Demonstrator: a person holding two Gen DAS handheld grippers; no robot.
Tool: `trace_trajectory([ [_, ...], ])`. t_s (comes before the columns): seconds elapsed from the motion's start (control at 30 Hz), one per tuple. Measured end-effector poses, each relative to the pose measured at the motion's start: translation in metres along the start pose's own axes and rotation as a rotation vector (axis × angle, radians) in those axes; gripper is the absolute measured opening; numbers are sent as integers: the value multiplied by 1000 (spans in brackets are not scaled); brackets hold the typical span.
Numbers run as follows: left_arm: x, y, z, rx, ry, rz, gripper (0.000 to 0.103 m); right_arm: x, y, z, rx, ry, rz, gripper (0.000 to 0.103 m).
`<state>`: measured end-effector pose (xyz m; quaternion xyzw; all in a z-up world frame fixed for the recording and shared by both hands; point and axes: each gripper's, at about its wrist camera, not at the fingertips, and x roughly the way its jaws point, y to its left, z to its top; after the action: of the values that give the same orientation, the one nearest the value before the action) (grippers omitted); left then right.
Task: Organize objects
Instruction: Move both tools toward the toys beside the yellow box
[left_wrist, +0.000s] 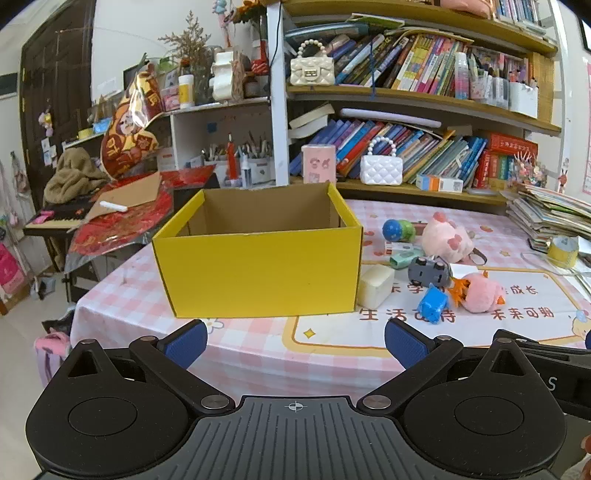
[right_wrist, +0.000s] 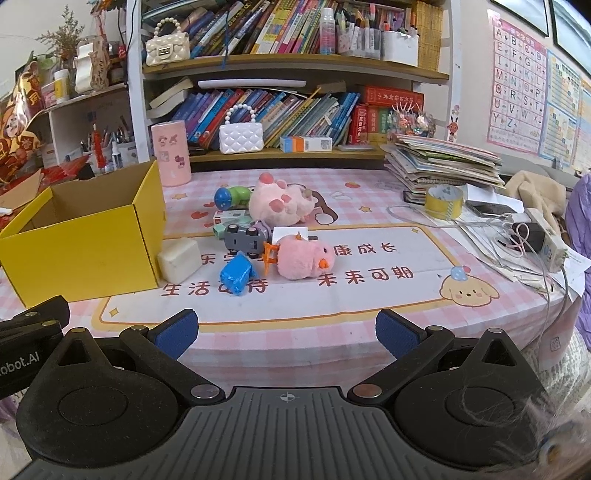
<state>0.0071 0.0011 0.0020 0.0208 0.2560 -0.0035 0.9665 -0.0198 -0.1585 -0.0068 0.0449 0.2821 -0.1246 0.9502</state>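
Right claw (right_wrist: 287, 332) spread, empty; toys beside yellow box (right_wrist: 85, 243) on table (right_wrist: 369, 306).

We note a tape roll (right_wrist: 443, 201) near the bench's right edge, beside a stack of booklets (right_wrist: 443, 160) at the far right corner. A pink canister (right_wrist: 170, 153) stands at the far edge. Two white quilted handbags (right_wrist: 241, 137) sit on the bookshelf (right_wrist: 295, 68) behind.

Table (right_wrist: 369, 325) bears yellow box (left_wrist: 258, 273), toys, perhaps tape (right_wrist: 443, 201).
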Motion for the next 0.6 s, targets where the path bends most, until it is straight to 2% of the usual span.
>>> trace_trajectory([
  [0.6, 15, 0, 2, -20, 39, 27, 103, 22, 3, 6, -25, 27, 28, 103],
])
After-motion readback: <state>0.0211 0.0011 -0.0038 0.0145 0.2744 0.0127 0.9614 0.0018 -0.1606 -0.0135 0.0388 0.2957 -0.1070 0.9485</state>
